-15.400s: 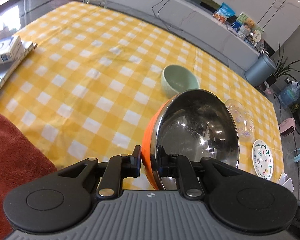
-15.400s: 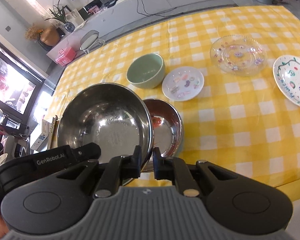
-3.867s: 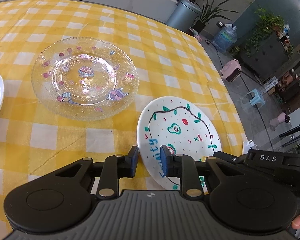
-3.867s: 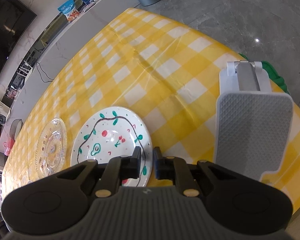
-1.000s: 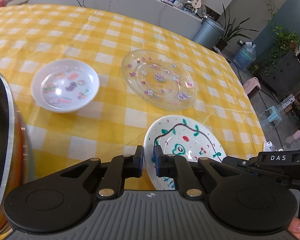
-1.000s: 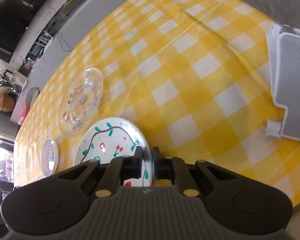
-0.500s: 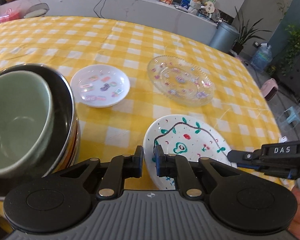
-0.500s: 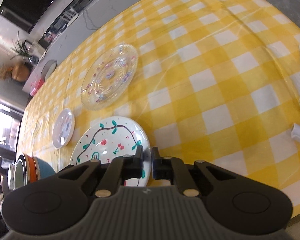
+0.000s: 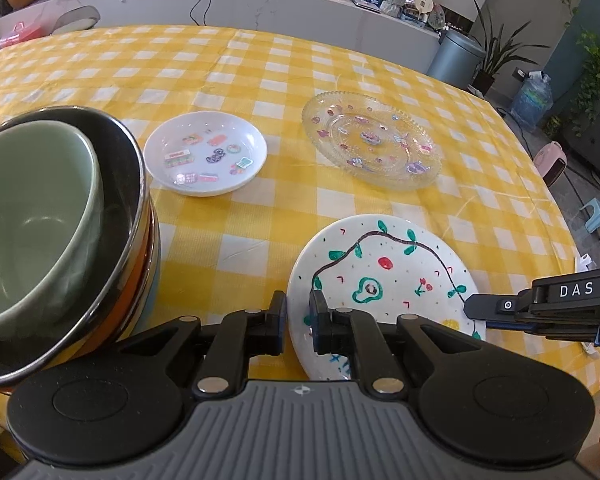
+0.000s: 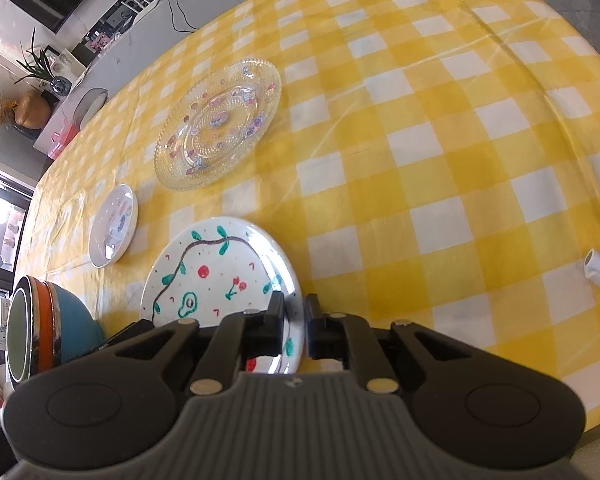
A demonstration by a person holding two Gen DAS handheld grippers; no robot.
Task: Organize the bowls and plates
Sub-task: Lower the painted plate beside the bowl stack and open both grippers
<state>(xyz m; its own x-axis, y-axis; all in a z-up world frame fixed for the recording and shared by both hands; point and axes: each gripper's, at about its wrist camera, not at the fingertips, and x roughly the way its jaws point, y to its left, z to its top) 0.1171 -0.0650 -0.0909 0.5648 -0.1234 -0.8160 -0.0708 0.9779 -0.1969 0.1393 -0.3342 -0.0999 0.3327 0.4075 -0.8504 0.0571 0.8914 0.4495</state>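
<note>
Item one, painted plate (image 9: 384, 280): white, drawn with a vine, an avocado and cherries, lying near the front edge of the yellow checked tablecloth (image 9: 228, 60). I take it as my landmark. I have my left gripper (image 9: 298, 322) clamped on its near-left rim, the rim visibly between the pads. My right gripper (image 10: 293, 326) pinches the near-right rim the same way; its jaws are nearly closed on the thin edge. Whether the plate is lifted clear of the cloth I cannot tell.

Item two, bowl stack (image 9: 60, 232): left of the painted plate, just beside it. A green bowl (image 9: 32, 216) sits inside a steel bowl (image 9: 134, 184), with orange and blue bowls showing beneath. I judge the bowl half of the job done.

Item three, small white dish (image 9: 206, 158) with stickers: behind and left of the painted plate, apart from it, lying alone.

Item four, glass plate (image 9: 372, 140): behind the painted plate, apart, lying alone.

Outstanding, as I judge it: three flat pieces not yet stacked. The painted plate is in hand; the other two are untouched.
</note>
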